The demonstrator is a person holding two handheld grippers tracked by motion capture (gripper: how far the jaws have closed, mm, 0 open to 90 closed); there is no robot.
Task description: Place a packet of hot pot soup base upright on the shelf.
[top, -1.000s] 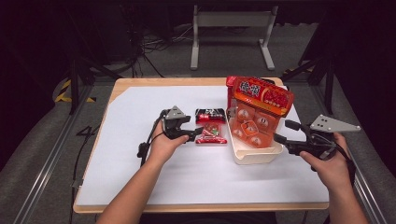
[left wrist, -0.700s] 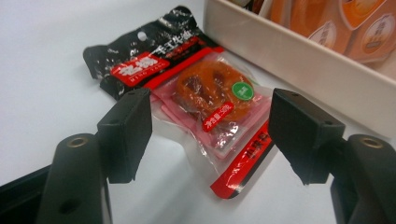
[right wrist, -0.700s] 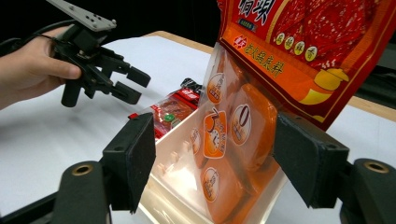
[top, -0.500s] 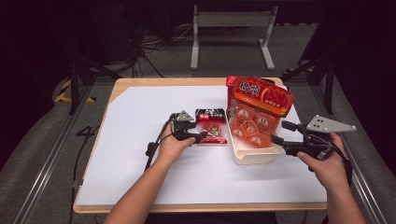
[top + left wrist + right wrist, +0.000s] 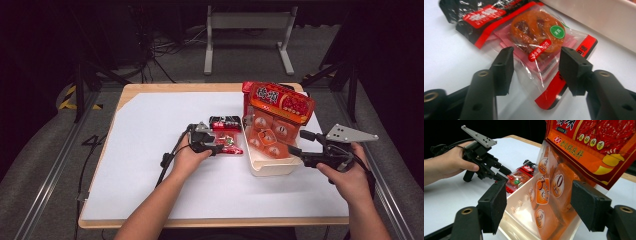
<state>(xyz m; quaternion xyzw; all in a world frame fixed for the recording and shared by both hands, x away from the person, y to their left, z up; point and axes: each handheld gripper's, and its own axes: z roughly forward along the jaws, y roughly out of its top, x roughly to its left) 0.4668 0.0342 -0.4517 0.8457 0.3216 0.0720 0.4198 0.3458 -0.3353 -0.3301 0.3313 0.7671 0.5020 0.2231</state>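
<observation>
High view first: your left claw (image 5: 220, 145) sits low on the white bench (image 5: 150, 130), its jaws straddling the small snack packet (image 5: 226, 136) that lies flat just beside the white bin (image 5: 270, 167). Your right claw (image 5: 296, 144) hovers at the bin's near right corner, close to the big orange bag (image 5: 278, 112) standing in it.

Left gripper view: your jaws have just been closing, with the snack packet (image 5: 537, 50) between them, but the pads are not pressing it, so nothing is grasped.

Right gripper view: your right claw (image 5: 539, 202) is released, jaws wide, framing the orange bag (image 5: 564, 182) and the bin (image 5: 521, 207).
</observation>
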